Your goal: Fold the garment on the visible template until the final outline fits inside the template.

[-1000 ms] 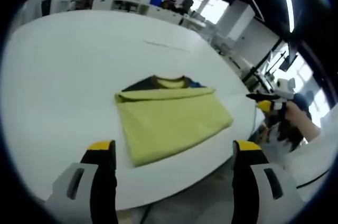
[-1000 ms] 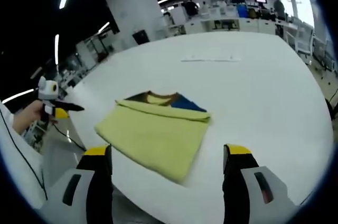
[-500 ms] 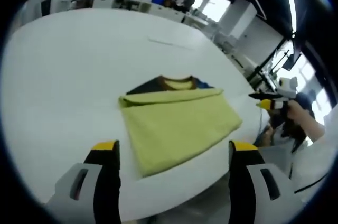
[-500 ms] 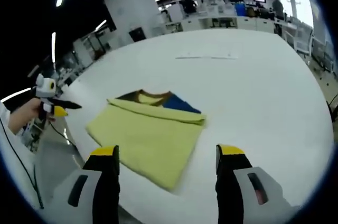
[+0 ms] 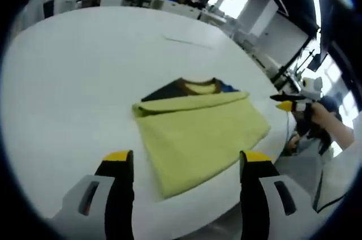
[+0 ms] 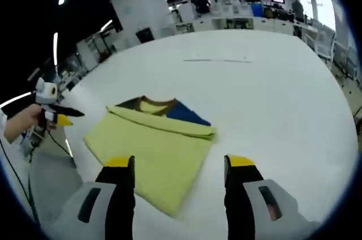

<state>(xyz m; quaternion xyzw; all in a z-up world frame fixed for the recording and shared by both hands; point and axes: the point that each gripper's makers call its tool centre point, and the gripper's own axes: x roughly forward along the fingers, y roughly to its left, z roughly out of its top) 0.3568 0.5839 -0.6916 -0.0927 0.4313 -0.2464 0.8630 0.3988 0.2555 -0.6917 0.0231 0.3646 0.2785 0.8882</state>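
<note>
A folded yellow garment (image 5: 199, 131) with a brown and blue collar part showing at its far edge lies on the round white table (image 5: 73, 70). The same garment (image 6: 148, 146) lies near the table's front edge in the right gripper view. My left gripper (image 5: 184, 163) hovers open just in front of the garment, nothing between its yellow-tipped fingers (image 5: 117, 158). My right gripper (image 6: 180, 169) is open too, over the garment's near edge. In the left gripper view the right gripper (image 5: 294, 103) is held in a hand off the table's right side; the left gripper (image 6: 52, 113) appears at the left in the right gripper view.
A thin line mark (image 6: 218, 59) runs across the far part of the table (image 6: 283, 93). Desks, monitors and people stand in the room behind. A person's sleeve (image 5: 339, 138) is at the right edge beyond the table.
Both views have shifted slightly closer to the garment and table. The gripper jaws have narrowed a little in both views. The garment lies as before.
</note>
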